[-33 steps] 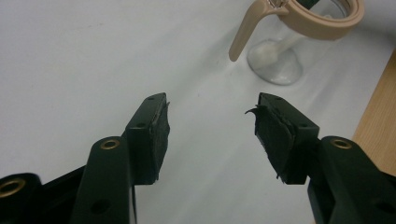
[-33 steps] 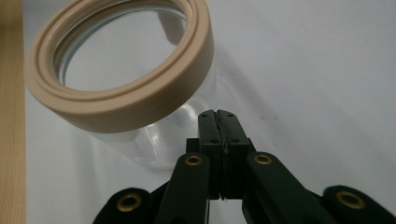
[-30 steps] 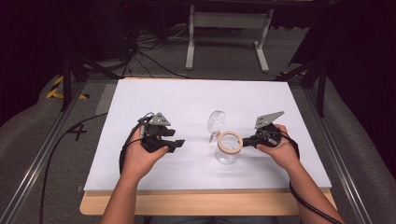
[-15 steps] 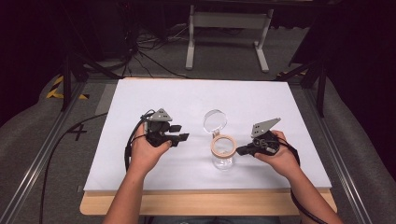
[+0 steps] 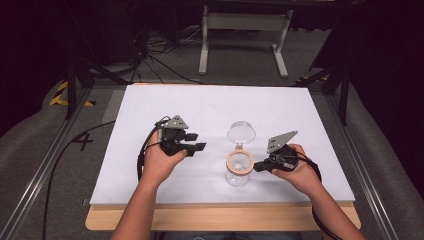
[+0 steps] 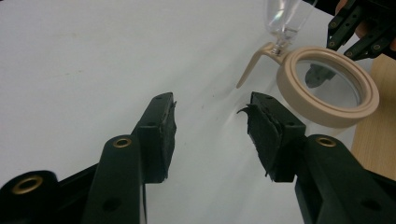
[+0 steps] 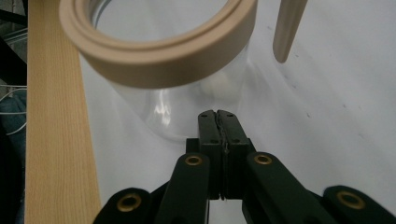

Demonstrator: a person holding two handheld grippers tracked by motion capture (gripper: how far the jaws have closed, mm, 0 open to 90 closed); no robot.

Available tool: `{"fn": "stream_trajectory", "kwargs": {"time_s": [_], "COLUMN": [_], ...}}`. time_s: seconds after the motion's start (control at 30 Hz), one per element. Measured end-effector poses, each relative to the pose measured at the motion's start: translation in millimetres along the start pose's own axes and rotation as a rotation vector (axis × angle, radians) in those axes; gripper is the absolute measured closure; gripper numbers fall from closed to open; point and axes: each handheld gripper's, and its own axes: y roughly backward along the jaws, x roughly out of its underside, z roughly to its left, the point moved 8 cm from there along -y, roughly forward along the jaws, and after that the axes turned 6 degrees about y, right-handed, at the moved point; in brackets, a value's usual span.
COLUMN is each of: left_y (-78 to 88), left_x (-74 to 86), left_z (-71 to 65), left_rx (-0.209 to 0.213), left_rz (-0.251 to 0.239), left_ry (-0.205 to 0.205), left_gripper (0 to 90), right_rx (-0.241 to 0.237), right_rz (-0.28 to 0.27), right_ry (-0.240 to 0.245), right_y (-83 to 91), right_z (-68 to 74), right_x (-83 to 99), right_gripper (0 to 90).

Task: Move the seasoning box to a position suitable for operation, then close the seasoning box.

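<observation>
A clear jar (image 5: 238, 176) with a beige ring rim (image 5: 227, 163) stands on the white board, its clear lid (image 5: 241, 133) swung back on the far side. My right gripper (image 5: 257, 167) is shut with nothing in it, and its tips sit close to the jar's right wall (image 7: 154, 112), just under the rim (image 7: 159, 51). My left gripper (image 5: 196, 142) hovers left of the jar. Its jaws have just been closing a little but still stand open, with only bare board between them (image 6: 210, 123). From that gripper view the rim (image 6: 285, 79) lies ahead to the right.
The white board (image 5: 210, 107) lies on a wooden table whose edge (image 5: 220, 216) runs along the near side. A beige clasp tab (image 7: 287, 28) hangs from the jar's rim. Stands and cables sit on the floor beyond the table.
My right gripper has moved toward the near edge and in beside the jar. The jar has shifted slightly nearer and its lid now lies back. The left jaws have narrowed a bit.
</observation>
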Motion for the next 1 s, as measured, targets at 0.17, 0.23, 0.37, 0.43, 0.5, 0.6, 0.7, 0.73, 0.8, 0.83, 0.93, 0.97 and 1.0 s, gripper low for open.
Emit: {"fn": "stream_trajectory", "kwargs": {"time_s": [0.17,0.23,0.37,0.43,0.5,0.6,0.7,0.73,0.8,0.83,0.93,0.97,1.0], "left_y": [-4.4,-7.0,-12.8,-15.9,-19.0,-23.1,-28.2,-29.5,-32.7,-34.6,-42.3,-44.1,-44.1], "left_x": [-2.5,-3.0,-6.4,-10.0,-13.9,-18.7,-28.2,-32.3,-40.1,-43.3,-51.8,-54.2,-54.2], "left_z": [-2.4,-4.6,-8.2,-10.4,-12.7,-14.9,-15.1,-15.7,-16.0,-16.1,-17.4,-17.8,-17.8], "left_rx": [0.016,0.022,0.036,0.041,0.046,0.037,0.033,0.043,0.053,0.052,0.069,0.07,0.07], "left_rz": [0.007,0.003,0.003,-0.002,-0.019,-0.021,-0.033,-0.044,-0.07,-0.075,-0.079,-0.075,-0.075], "left_ry": [-0.015,-0.003,-0.009,-0.011,-0.009,-0.008,0.002,0.006,0.008,0.013,0.018,0.015,0.015], "left_gripper": [52.4,52.6,55.8,59.3,64.2,73.6,80.8,82.3,83.3,83.6,84.0,84.1,84.4], "right_rx": [-0.001,-0.004,0.017,0.032,0.042,0.052,0.056,0.058,0.059,0.056,0.055,0.055,0.055], "right_rz": [-0.002,-0.006,-0.034,-0.053,-0.071,-0.105,-0.13,-0.142,-0.16,-0.169,-0.198,-0.204,-0.204], "right_ry": [-0.003,-0.005,-0.011,-0.018,-0.021,-0.03,-0.034,-0.035,-0.036,-0.039,-0.042,-0.042,-0.042], "right_y": [-0.1,0.9,8.8,15.8,21.7,31.2,39.1,41.4,45.1,46.5,49.6,50.2,50.2], "right_z": [1.7,2.9,3.3,3.3,3.3,5.1,8.9,10.5,12.6,14.0,17.4,18.1,18.1], "right_x": [1.4,1.3,-1.3,-3.0,-4.3,-7.6,-11.8,-14.2,-17.7,-19.6,-25.5,-27.1,-27.1], "right_gripper": [89.7,89.7,89.7,89.7,89.7,89.8,89.7,89.8,89.8,89.8,89.8,89.8,89.8]}}
